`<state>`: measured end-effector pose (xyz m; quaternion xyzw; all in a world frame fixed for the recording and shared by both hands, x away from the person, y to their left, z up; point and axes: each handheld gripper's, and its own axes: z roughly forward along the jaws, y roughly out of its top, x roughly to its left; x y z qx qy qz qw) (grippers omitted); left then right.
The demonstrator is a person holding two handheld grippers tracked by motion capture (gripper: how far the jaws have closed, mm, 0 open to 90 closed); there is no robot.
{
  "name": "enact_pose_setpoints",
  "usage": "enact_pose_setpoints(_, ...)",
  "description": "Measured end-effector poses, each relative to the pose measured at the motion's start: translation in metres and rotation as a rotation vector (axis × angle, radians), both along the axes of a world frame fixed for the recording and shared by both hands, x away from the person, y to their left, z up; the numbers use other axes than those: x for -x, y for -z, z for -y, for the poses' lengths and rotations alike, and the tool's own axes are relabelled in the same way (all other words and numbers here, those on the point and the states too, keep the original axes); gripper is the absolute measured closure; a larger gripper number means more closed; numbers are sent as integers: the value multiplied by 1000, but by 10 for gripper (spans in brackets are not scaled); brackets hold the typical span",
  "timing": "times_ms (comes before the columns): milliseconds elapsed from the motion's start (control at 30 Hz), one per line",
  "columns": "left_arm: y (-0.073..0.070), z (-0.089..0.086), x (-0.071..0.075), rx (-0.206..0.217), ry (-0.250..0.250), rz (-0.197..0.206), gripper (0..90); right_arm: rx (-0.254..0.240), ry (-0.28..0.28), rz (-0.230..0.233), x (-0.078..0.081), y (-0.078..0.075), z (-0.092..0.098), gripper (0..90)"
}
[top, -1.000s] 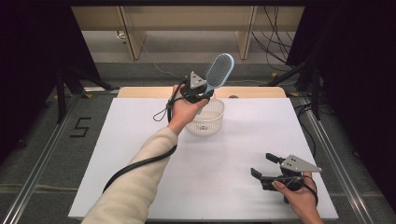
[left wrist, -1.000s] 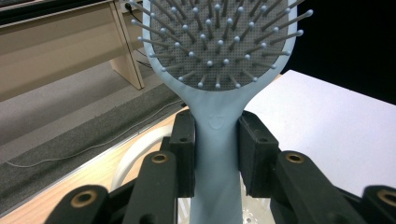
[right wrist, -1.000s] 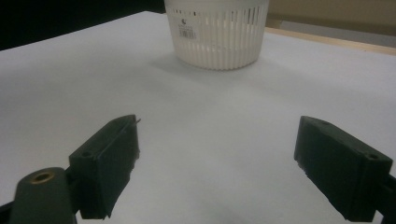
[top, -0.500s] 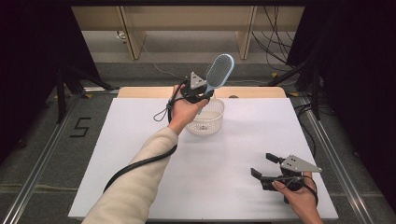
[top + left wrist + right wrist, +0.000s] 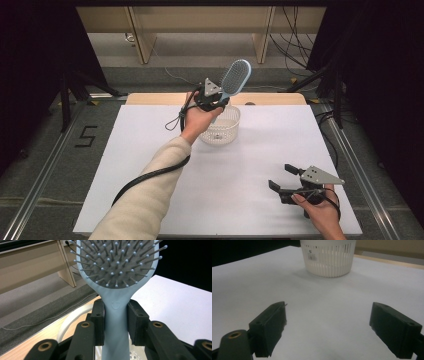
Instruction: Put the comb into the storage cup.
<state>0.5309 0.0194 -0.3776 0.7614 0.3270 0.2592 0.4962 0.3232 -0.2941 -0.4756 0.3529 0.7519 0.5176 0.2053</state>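
A light blue hairbrush (image 5: 235, 79) (image 5: 117, 270) stands upright with its bristled head up, held by the handle above a white slotted basket (image 5: 220, 131). My left gripper (image 5: 212, 102) (image 5: 115, 315) is shut on the brush's handle, just over the basket's far rim. The basket (image 5: 328, 256) stands at the far middle of the table. Near the front right corner my right gripper (image 5: 282, 179) (image 5: 328, 326) rests low over the white table top, open, with nothing between its jaws.
The white table top (image 5: 150, 150) spreads wide between the two hands. A wooden strip (image 5: 270, 99) runs along its far edge, with cables on the floor (image 5: 295, 60) beyond. Dark stands flank both sides.
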Motion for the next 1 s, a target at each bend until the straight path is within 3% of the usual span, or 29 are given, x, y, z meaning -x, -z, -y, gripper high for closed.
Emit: enact_pose_setpoints(1000, 10, 0, -5, -20, 6, -15, 695, -2, -2, -1, 0, 0, 0, 147)
